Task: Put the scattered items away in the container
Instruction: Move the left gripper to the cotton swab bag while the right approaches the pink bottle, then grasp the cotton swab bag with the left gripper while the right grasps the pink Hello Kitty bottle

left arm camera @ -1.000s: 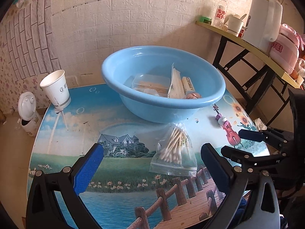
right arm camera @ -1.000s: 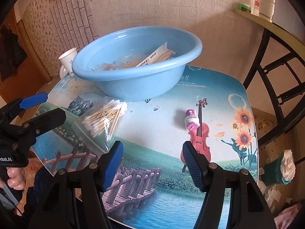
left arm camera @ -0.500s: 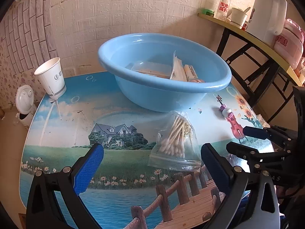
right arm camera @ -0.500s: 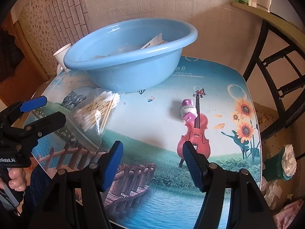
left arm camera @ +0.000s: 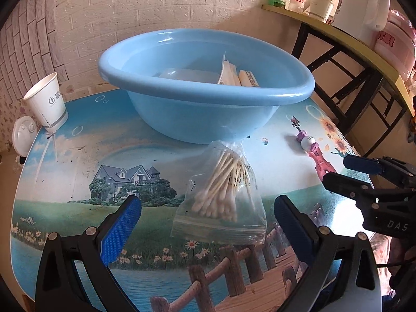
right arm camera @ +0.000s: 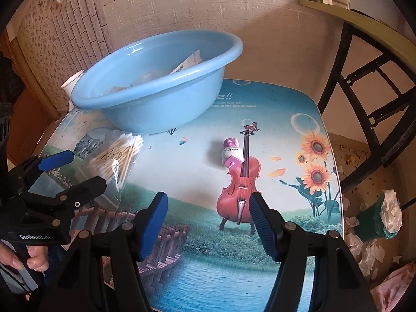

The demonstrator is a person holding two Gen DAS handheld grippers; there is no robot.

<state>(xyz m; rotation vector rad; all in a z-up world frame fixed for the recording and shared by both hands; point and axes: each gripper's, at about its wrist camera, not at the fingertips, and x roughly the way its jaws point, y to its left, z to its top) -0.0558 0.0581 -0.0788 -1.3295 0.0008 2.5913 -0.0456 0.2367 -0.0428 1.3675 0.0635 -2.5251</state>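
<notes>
Pretty bright daylight all round; heavy fisheye bending at the edges with black corners; a white glare patch blows out the table [left arm camera: 345, 215] on the near right; soft shadow left of the small bottle [right arm camera: 232, 155]; everything's reasonably sharp.

The basin [right arm camera: 156, 98] wall hides most of its contents and most of the cup [right arm camera: 71, 85] behind it. The small bottle's [right arm camera: 231, 154] label is too small to read. The kettle [left arm camera: 364, 10] is cut off at the frame edge.
</notes>
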